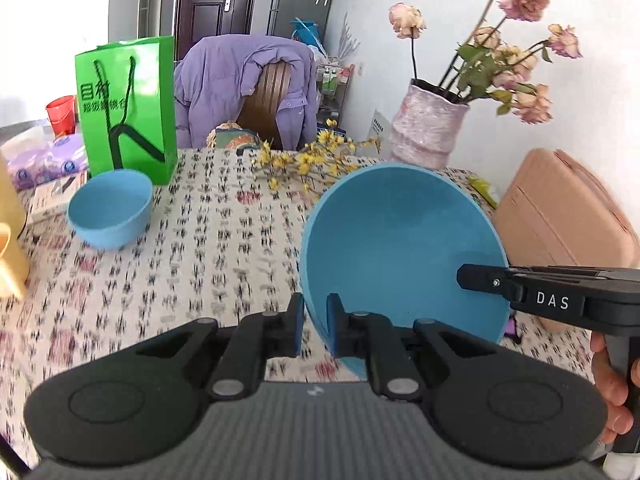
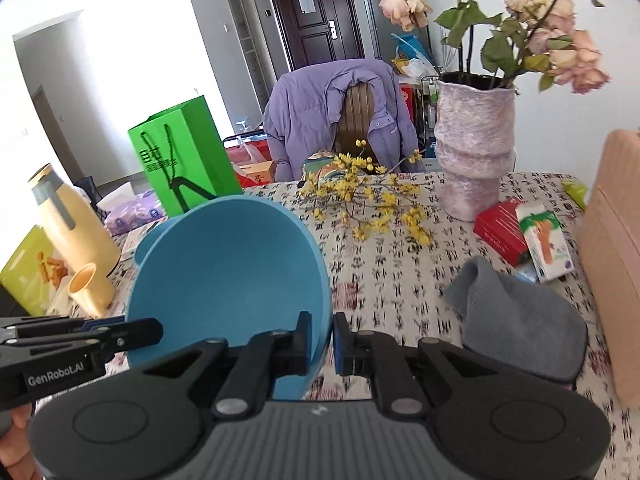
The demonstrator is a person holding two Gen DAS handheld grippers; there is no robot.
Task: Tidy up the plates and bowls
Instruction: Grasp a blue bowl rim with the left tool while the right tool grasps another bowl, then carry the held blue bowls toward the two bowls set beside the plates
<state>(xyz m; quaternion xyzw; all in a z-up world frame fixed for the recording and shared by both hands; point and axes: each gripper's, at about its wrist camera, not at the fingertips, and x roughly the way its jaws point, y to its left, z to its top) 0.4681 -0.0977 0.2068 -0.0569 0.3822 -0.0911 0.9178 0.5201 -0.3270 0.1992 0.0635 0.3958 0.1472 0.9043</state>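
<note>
From the left wrist, our left gripper (image 1: 316, 330) pinches the near rim of the big blue bowl (image 1: 400, 248), tilted above the table (image 1: 200, 264) for carrying; a second bowl (image 1: 110, 214) waits far left.

From the right wrist, our right gripper (image 2: 322, 340) clamps the opposite rim, sharing the load.

The patterned table (image 1: 192, 256) lies bare between the small blue bowl (image 1: 110, 214) at the left and the big blue bowl (image 1: 400, 248) held tilted above the cloth, so that middle strip gives open passage. Behind it the green bag (image 1: 128, 108) and the yellow flower sprigs (image 1: 316, 160) close the far edge. To the right stand the pink vase (image 2: 472, 148), a red box (image 2: 502, 226), a grey cloth (image 2: 520, 316) and a tan case (image 2: 612, 264). Left, a yellow flask (image 2: 72, 224) and cup (image 2: 90, 288) crowd the corner.
</note>
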